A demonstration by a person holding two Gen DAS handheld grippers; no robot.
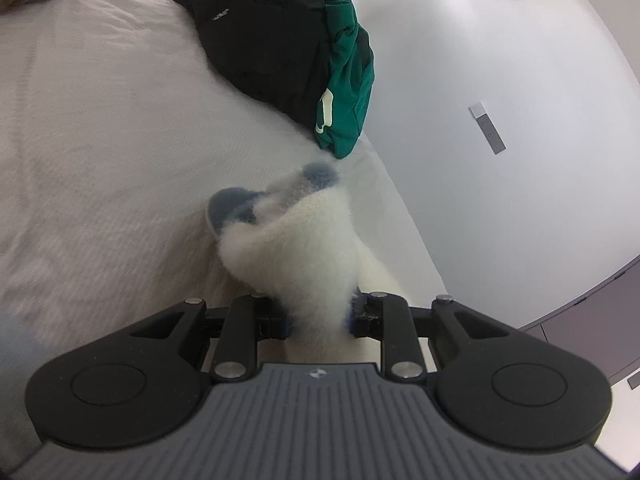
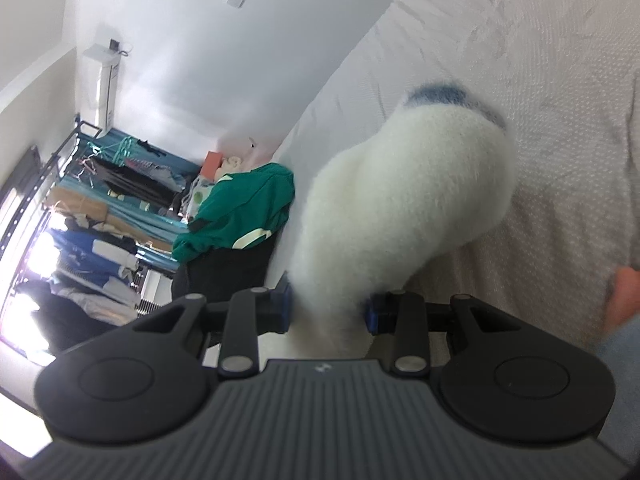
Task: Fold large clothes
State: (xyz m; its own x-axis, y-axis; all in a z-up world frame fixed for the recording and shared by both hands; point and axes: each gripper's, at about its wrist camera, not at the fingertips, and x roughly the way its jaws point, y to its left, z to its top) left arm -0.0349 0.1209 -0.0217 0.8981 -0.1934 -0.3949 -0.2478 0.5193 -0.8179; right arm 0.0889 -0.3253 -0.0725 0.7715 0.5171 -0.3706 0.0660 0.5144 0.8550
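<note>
On bed (image 1: 100, 140), near its edge, we see fluffy white sweater (image 1: 304, 248) with blue trim, bunched and lifted off pale cover. Left hand-held gripper (image 1: 318, 318) clamped on white fleece; our right hand-held gripper (image 2: 328, 312) likewise pinching same sweater (image 2: 408, 184), fabric filling gap between blue pads. Beyond, we note black garment (image 1: 264, 36) heaped beside green garment (image 1: 348, 92) at bed edge, apart from sweater. White wall (image 1: 500, 80) behind. Clothes rack (image 2: 100, 184) visible in right view.
</note>
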